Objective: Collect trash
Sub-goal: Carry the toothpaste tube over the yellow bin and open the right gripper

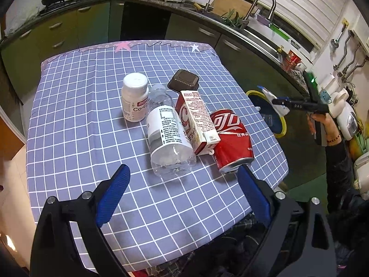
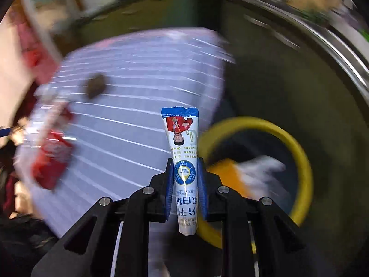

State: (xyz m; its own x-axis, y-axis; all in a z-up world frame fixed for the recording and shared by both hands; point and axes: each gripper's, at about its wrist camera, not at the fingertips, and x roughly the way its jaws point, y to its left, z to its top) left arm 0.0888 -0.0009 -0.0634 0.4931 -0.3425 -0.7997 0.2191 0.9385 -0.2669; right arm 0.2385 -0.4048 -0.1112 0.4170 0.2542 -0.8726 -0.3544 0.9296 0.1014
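The near half of the worktop (image 1: 76,138) lies free. Behind it the clear bottle (image 1: 167,129), the carton (image 1: 197,122) and the red can (image 1: 231,138) lie touching, blocking passage between them.

Each hand-held gripper, left (image 1: 183,191) and right (image 2: 184,189), is built of angular black frames studded with round silver screws and tipped with ribbed blue pads (image 1: 114,194), while a dark sleeve (image 1: 337,168) and a beaded bracelet (image 1: 334,139) are worn at the right wrist.
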